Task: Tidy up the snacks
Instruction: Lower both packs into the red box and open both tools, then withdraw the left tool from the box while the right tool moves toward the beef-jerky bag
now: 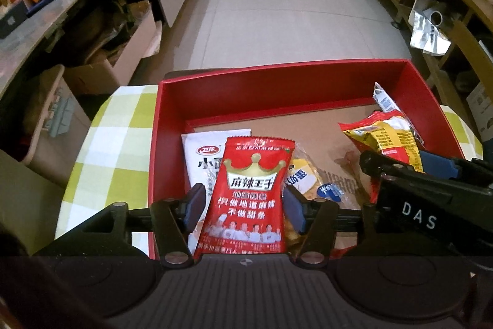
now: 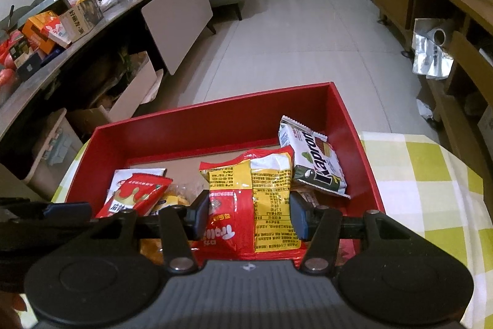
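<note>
Sitting on a green-checked tablecloth [image 2: 431, 174], the red box [image 1: 277, 88] holds the snacks. Over its near left part the left gripper [image 1: 245, 205] has a red crown-printed spicy-strip packet [image 1: 252, 193] between pads slightly apart. Over its near right part the right gripper [image 2: 248, 213] clamps a red-and-yellow snack packet [image 2: 252, 199]; a Kapron wafer pack [image 2: 317, 162] leans in its right corner.

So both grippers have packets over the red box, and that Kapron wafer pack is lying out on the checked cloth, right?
Not quite: the right wrist view shows the Kapron pack inside the red box, propped in its far right corner, not on the checked cloth. The rest holds.
</note>
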Motion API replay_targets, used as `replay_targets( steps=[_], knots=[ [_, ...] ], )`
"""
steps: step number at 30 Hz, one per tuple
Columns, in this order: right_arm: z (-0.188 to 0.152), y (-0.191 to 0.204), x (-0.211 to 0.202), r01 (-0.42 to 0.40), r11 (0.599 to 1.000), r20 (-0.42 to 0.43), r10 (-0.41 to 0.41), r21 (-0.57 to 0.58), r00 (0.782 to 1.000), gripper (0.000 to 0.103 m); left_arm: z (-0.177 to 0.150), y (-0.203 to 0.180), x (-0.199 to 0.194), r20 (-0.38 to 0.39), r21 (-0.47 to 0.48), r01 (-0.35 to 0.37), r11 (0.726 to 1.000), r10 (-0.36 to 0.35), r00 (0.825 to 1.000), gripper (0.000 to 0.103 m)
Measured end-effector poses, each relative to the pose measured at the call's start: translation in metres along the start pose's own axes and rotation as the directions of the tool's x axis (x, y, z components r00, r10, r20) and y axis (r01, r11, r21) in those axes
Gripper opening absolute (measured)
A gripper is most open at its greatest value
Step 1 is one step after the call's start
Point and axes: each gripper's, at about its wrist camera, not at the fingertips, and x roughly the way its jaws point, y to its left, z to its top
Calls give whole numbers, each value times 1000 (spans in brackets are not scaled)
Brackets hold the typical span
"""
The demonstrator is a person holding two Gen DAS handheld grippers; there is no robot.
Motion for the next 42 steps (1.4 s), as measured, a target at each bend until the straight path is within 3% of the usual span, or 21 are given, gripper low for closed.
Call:
replay_targets(
  steps=[4, 13, 34, 42],
  knots=[
    [-1, -4, 3, 19, 1000, 2, -19, 2, 1000, 62, 0, 2, -1, 4, -11, 8, 1000, -8, 1000, 75],
    [1, -5, 1, 34, 999, 14, -34, -7, 999, 64, 1, -3, -5, 30, 11, -9, 1000, 8, 1000, 80],
    [11, -8, -25, 65, 998, 118, -66, 8, 991, 66, 1, -5, -22, 75, 24, -6, 1000, 4, 997, 86],
    [12, -8, -31, 91, 996, 102, -90, -8, 991, 69, 0, -7, -28, 86, 30, 8, 1000, -10, 996, 86]
  ],
)
